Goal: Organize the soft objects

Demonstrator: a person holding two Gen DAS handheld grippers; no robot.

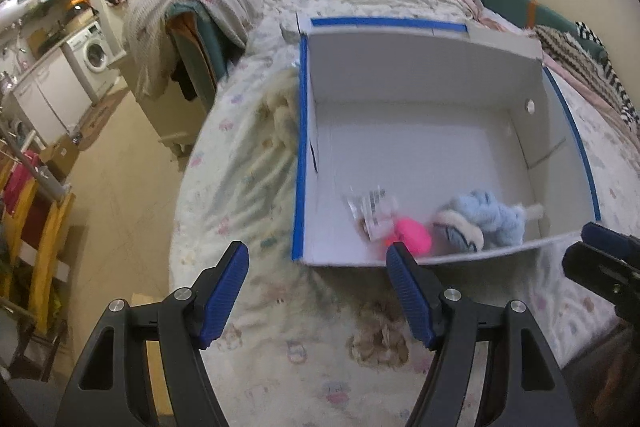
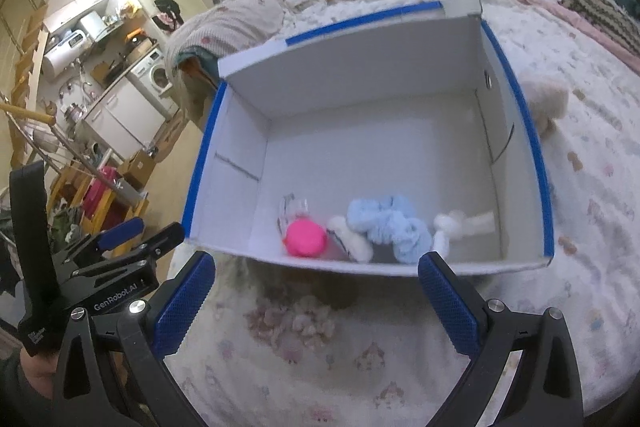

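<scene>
Along the near wall of the white box [image 2: 248,83], on its floor: pink plush ball [image 2: 303,237], pale blue fluffy toy [image 2: 394,227] beside it, small white plush [image 2: 452,223] toward the near right corner, clear tagged wrapper [image 1: 372,211] behind the pink one. Blue tape on the box rims. Box on a patterned bedspread [image 2: 360,355]; cream plush [image 2: 548,103] outside its right wall. Left gripper [image 1: 318,297] and right gripper [image 2: 316,303] both spread wide, grasping nothing, short of the near wall.
</scene>
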